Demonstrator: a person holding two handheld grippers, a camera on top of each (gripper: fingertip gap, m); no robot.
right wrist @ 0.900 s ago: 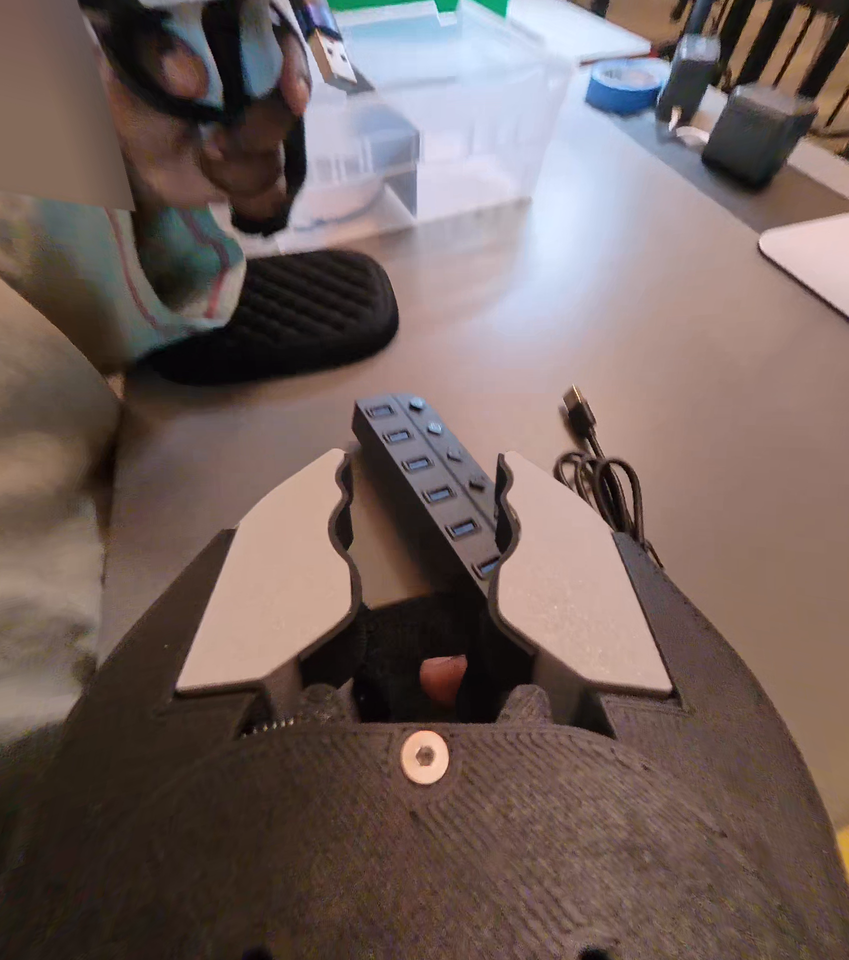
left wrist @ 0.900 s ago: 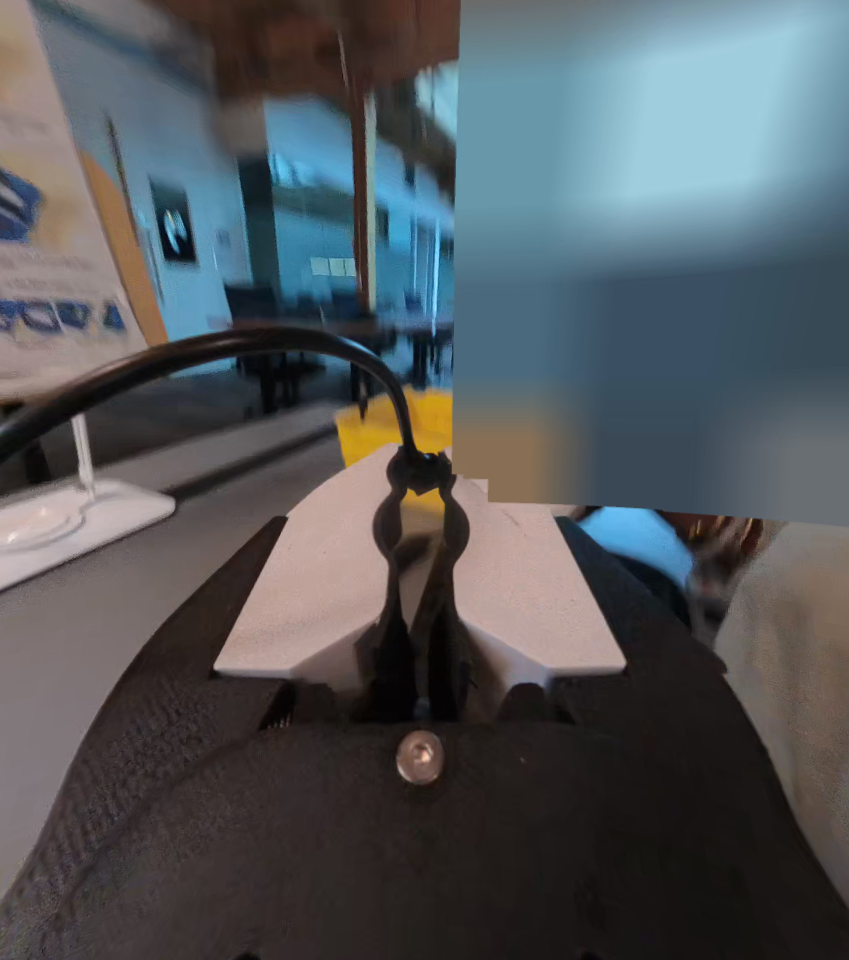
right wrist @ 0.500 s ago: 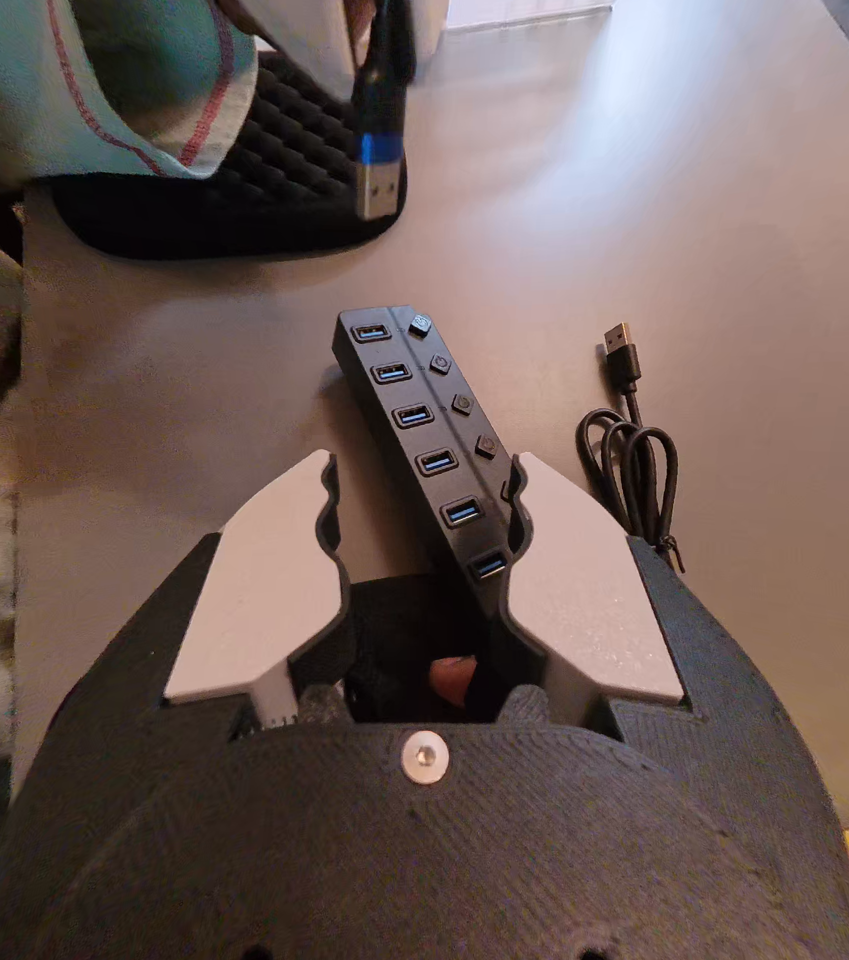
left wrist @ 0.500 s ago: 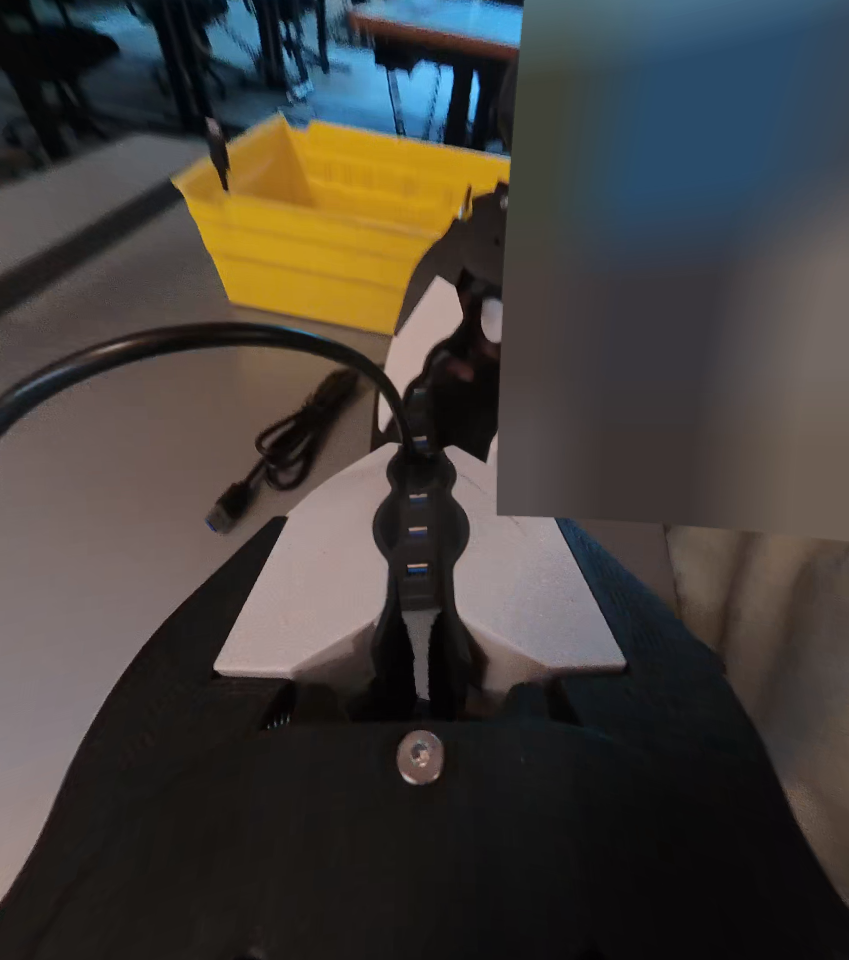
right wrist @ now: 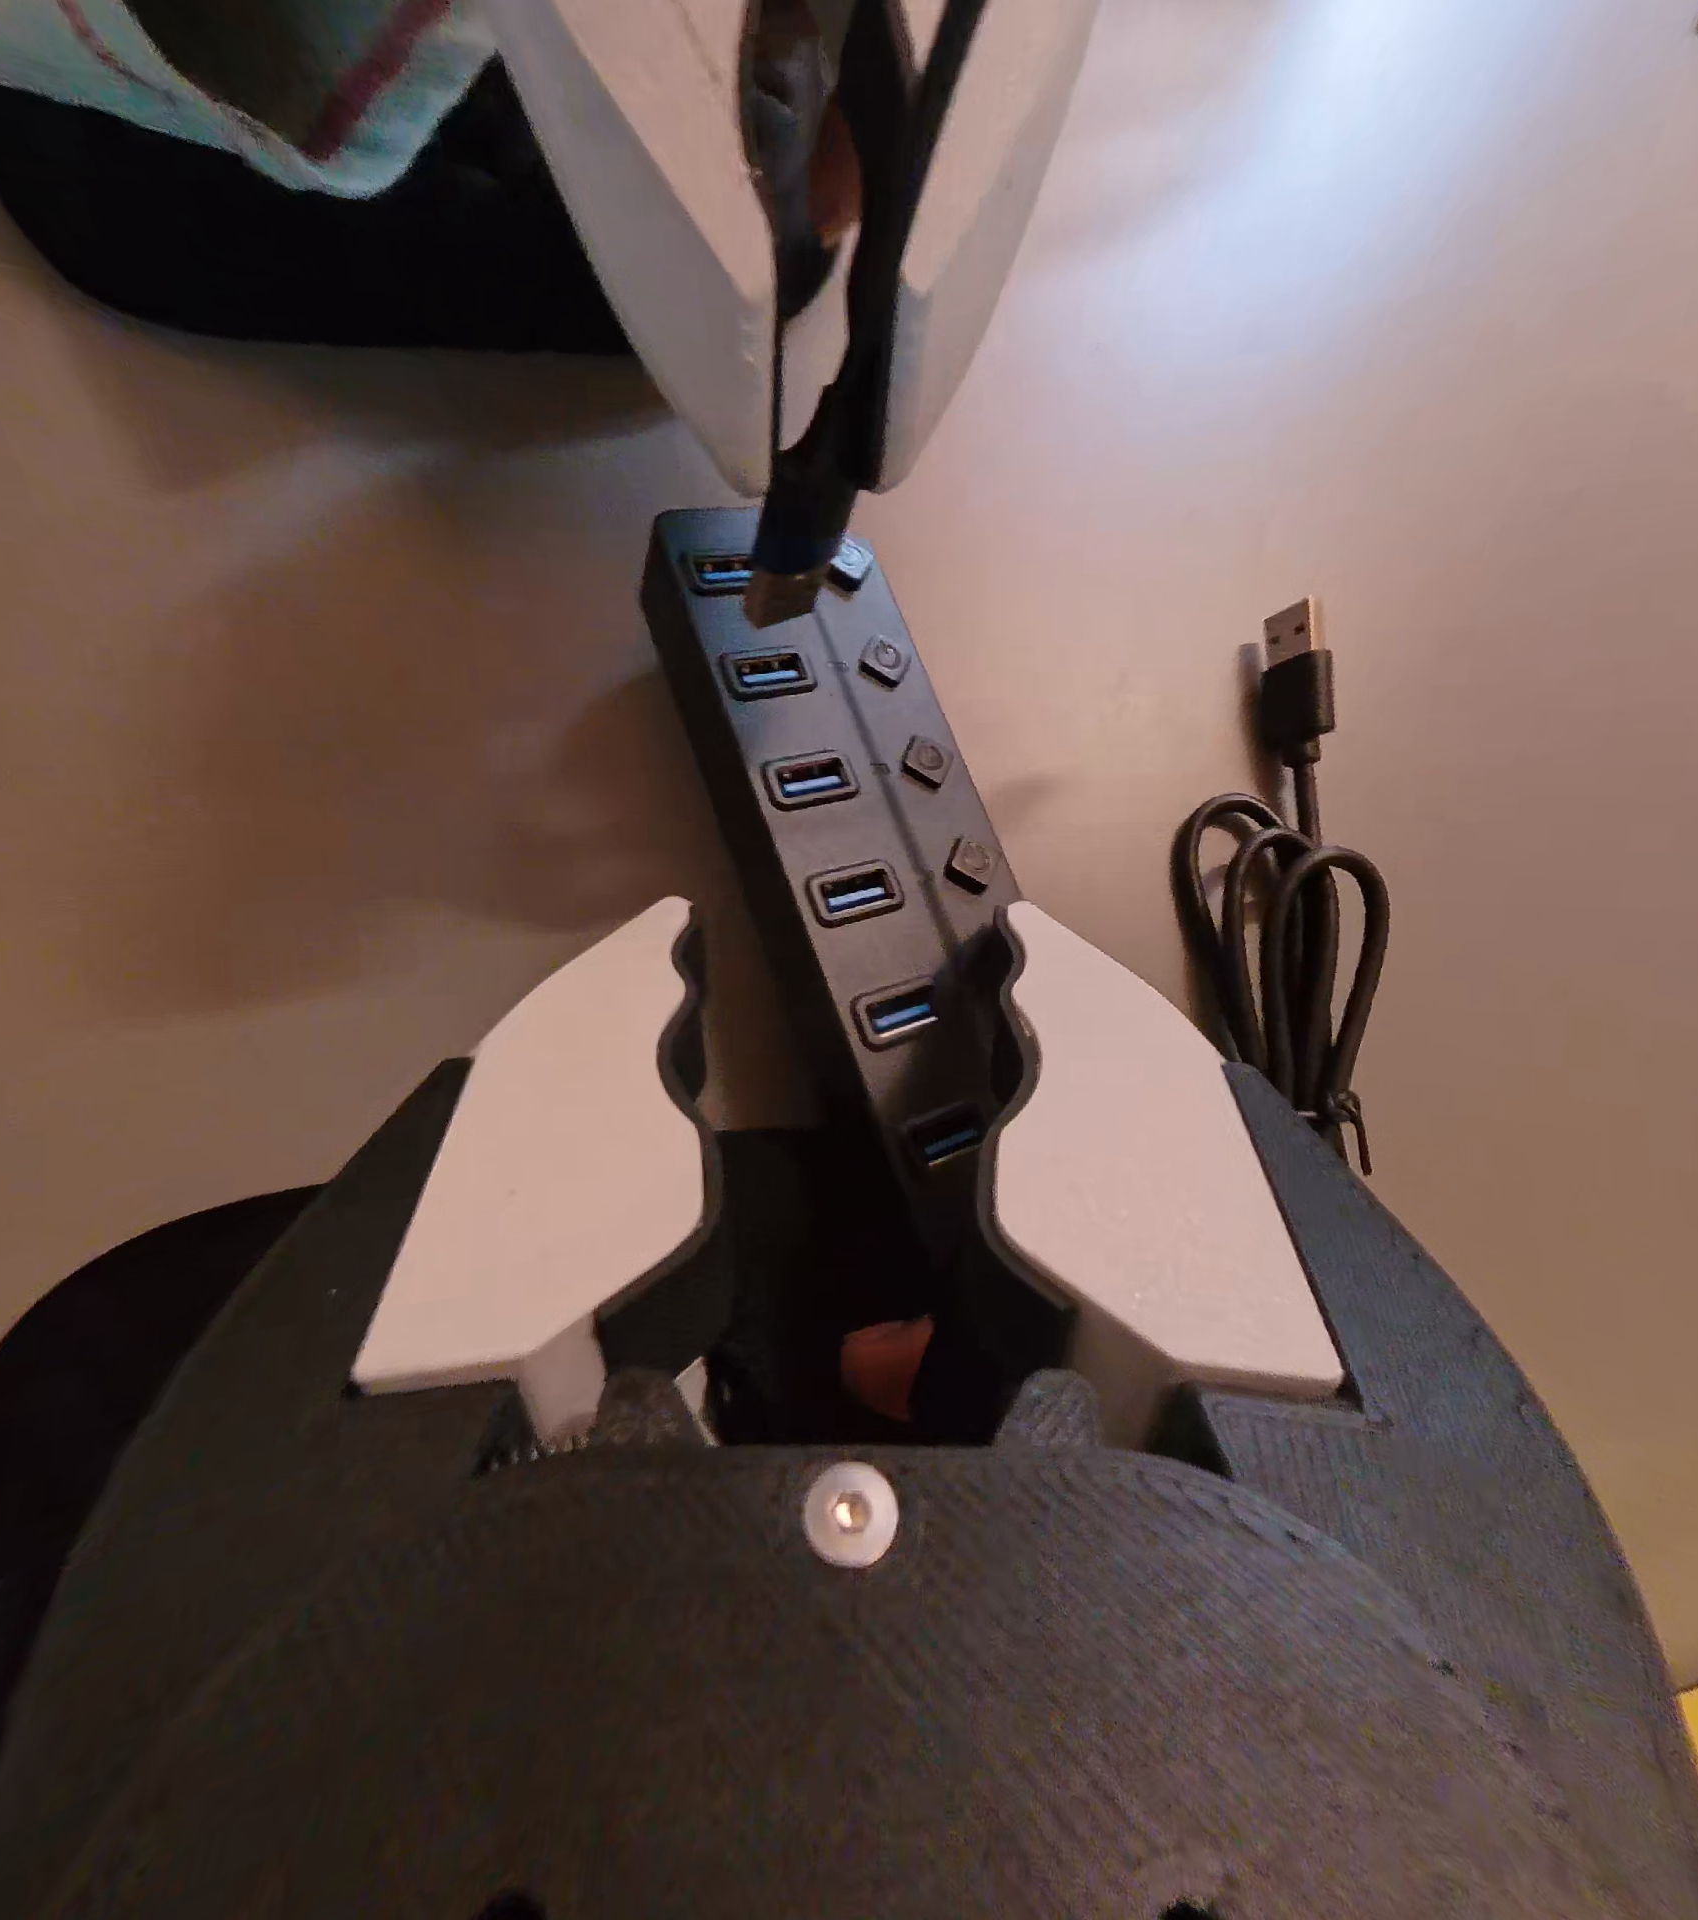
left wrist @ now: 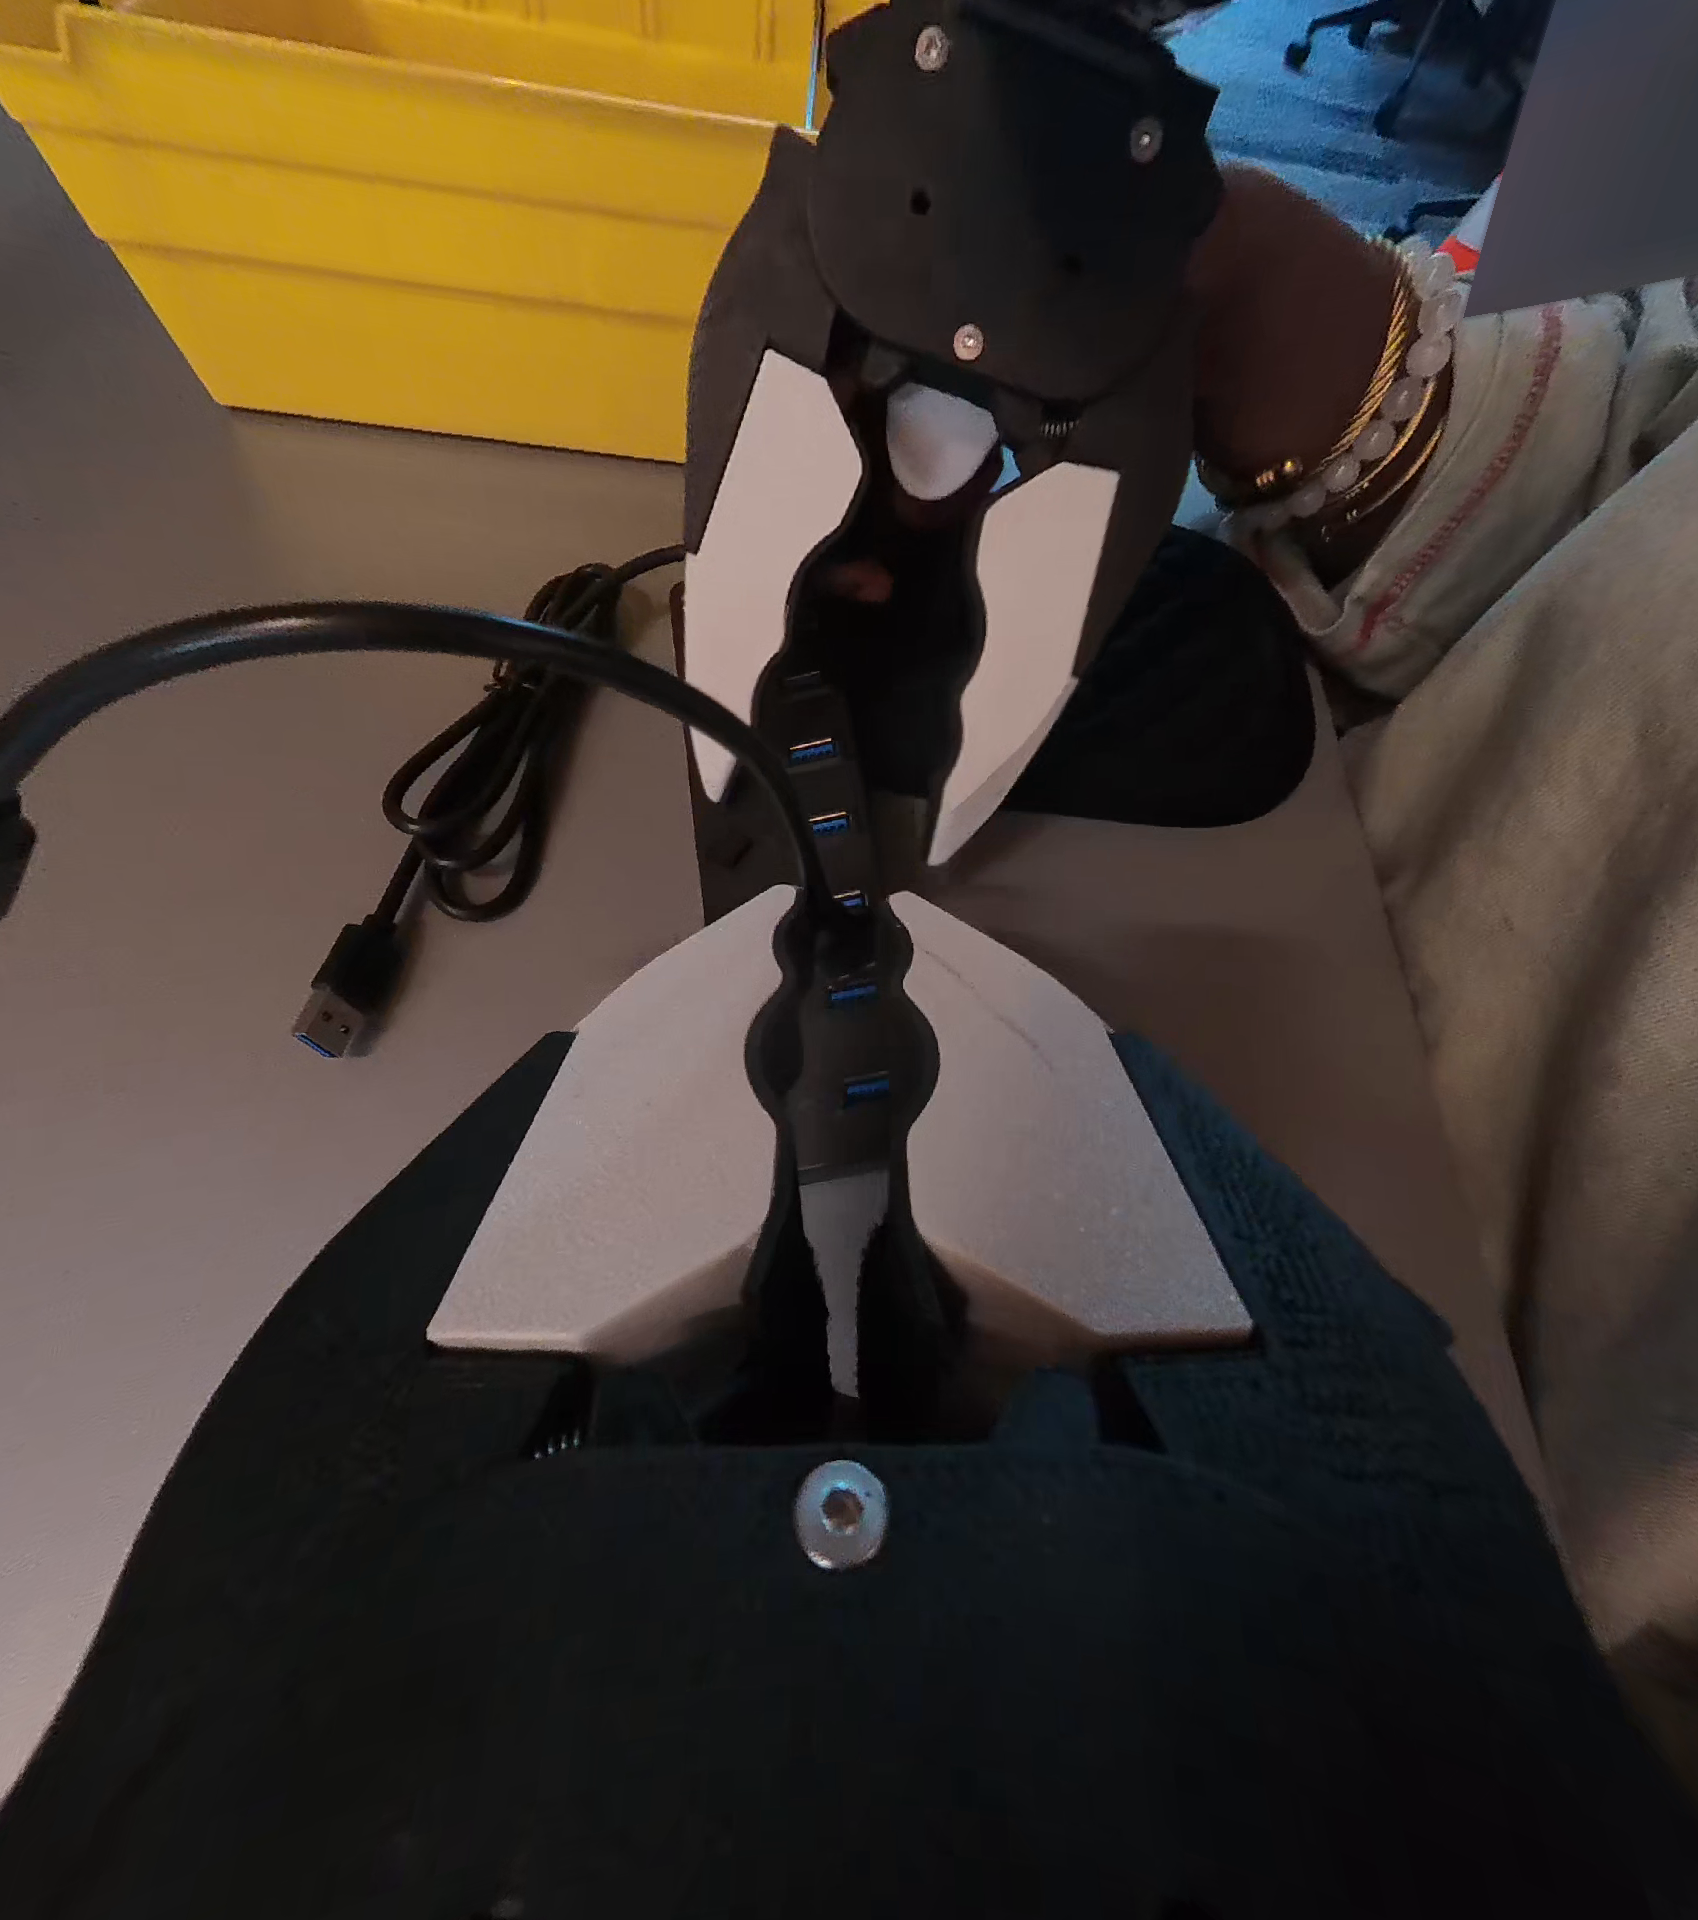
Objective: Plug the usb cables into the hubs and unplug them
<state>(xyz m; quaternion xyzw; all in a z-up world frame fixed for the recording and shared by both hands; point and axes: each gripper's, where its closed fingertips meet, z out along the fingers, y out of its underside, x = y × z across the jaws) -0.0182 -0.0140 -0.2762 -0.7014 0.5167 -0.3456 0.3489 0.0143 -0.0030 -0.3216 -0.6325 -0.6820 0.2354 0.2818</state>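
Note:
A black USB hub (right wrist: 845,769) with a row of blue ports and buttons lies on the grey table; it also shows in the left wrist view (left wrist: 824,790). My right gripper (right wrist: 850,925) is open and straddles the hub's near end; its right finger touches the hub and the left finger stands apart. My left gripper (left wrist: 840,914) is shut on a black USB cable (left wrist: 305,634) near its plug. In the right wrist view the left gripper (right wrist: 814,478) holds the blue-tipped plug (right wrist: 788,571) at the hub's farthest port; I cannot tell if it is seated.
A spare coiled black USB cable (right wrist: 1281,935) lies right of the hub, also in the left wrist view (left wrist: 471,790). A yellow bin (left wrist: 409,260) stands behind it. A black wrist pad (right wrist: 201,270) and a person's sleeve (left wrist: 1603,935) lie beside the hub.
My left gripper has tipped down from facing the room and lowered the plug onto the hub's far end. My right gripper has stayed open around the hub, now closer over it.

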